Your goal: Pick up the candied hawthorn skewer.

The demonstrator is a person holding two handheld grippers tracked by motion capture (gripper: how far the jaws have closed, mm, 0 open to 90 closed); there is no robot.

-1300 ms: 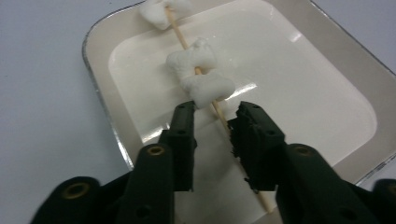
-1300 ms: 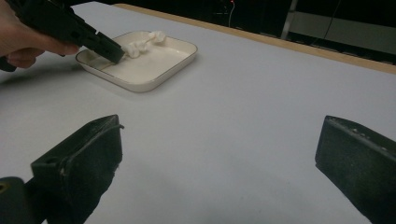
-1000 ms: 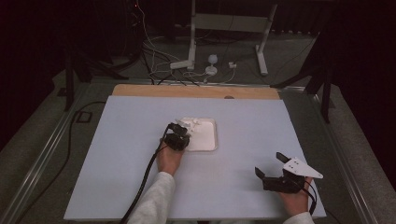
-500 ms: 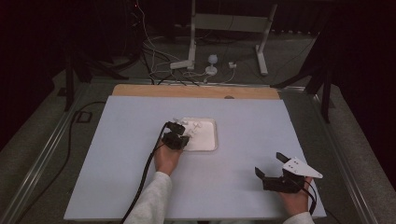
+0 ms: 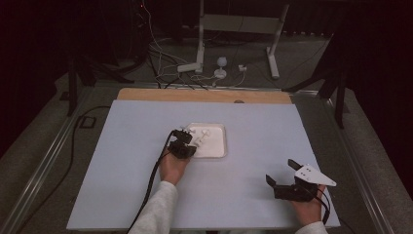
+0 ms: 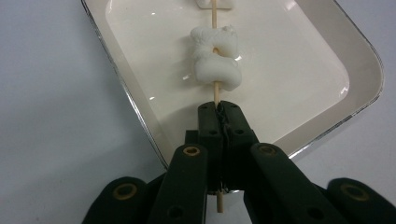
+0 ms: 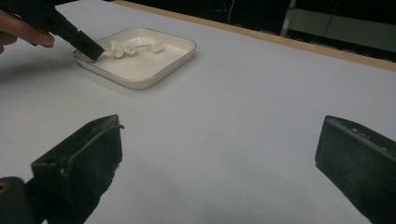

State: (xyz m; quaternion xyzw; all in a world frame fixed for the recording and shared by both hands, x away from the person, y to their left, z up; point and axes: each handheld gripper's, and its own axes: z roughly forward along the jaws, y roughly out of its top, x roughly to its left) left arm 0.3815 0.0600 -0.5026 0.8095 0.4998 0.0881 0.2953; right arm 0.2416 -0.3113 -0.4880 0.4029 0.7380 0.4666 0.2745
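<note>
1. One broad pale worktop [image 5: 122, 170] carries everything; its far edge shows a strip of bare wood [image 5: 146, 94], and we judge the plain sheet is there to keep the work area clean and easy to read.
2. Next in size, the square white dish [image 5: 216, 151] sits near the middle of the worktop, a little toward the far edge, well away from both side edges. Its raised rim [image 6: 126, 100] probably keeps the food from rolling off.
3. Our right gripper [image 5: 285, 178] rests near the near right corner of the worktop, well apart from the dish. Its jaws stand wide apart with nothing between them, which looks like waiting out of the way.
4. Our left gripper [image 6: 219, 121] reaches over the near left corner of the dish, jaws clenched tight on the near end of the wooden skewer [image 6: 214, 91]. Gripping the bare end, we think, leaves the threaded pieces free.
5. That skewer lies inside the dish, running from the gripper toward the far rim, low over the dish floor.
6. Smallest are the white marshmallow-like pieces [image 6: 215, 60] threaded on the stick; two sit bunched just beyond the jaws, and another [image 6: 215, 3] lies further along.
</note>
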